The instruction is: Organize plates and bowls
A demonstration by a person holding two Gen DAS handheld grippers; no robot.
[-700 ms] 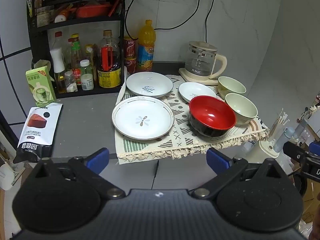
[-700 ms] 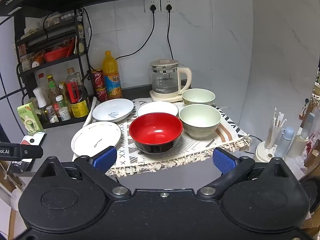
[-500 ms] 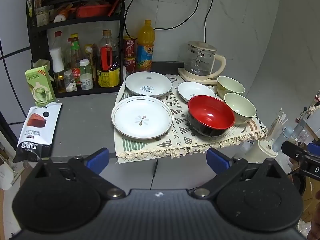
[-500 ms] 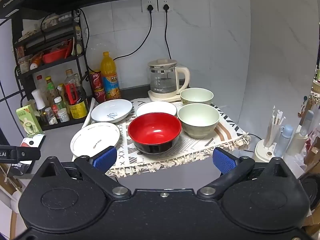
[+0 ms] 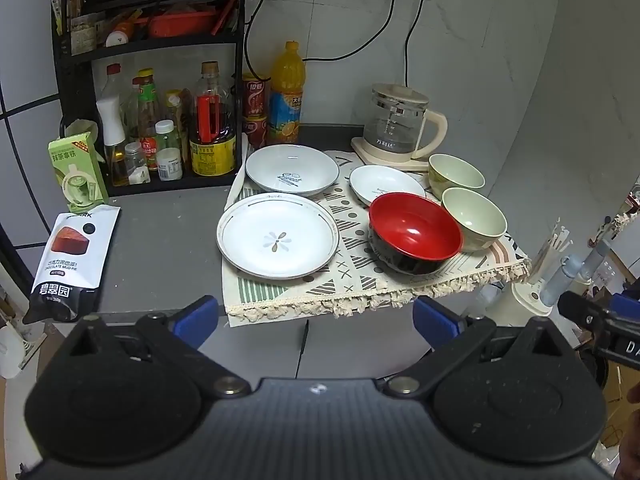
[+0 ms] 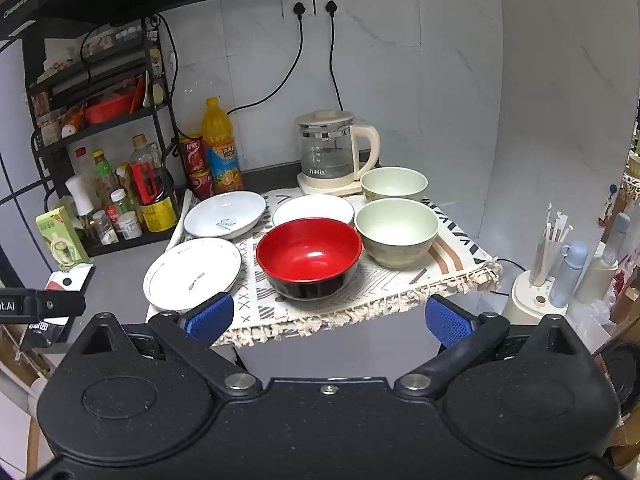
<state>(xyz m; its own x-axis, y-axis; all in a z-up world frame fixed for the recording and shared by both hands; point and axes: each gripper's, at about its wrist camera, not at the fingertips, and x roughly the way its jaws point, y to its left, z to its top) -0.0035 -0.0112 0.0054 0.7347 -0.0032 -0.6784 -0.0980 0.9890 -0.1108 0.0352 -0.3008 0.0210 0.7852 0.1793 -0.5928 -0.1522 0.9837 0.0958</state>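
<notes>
On a patterned cloth (image 5: 352, 276) lie a white flower plate (image 5: 278, 236), a white plate with blue script (image 5: 292, 170), a small white plate (image 5: 386, 186), a red bowl (image 5: 414, 232) and two pale green bowls (image 5: 474, 218) (image 5: 454, 174). The same dishes show in the right wrist view: flower plate (image 6: 192, 274), script plate (image 6: 224, 214), small plate (image 6: 314, 210), red bowl (image 6: 308, 256), green bowls (image 6: 396, 232) (image 6: 394, 184). My left gripper (image 5: 316, 318) and right gripper (image 6: 328, 318) are open and empty, held in front of the counter edge.
A glass kettle (image 5: 398, 128) stands at the back right. A black rack with bottles (image 5: 160, 136), cans and an orange drink bottle (image 5: 286, 96) fills the back left. A green carton (image 5: 78, 174) and a snack bag (image 5: 70, 264) lie left. A cup of sticks (image 6: 540, 280) stands off the counter's right.
Both views have shifted slightly; the dishes sit a little lower and nearer in the right wrist view. Nothing on the counter has moved, and both grippers stay open.
</notes>
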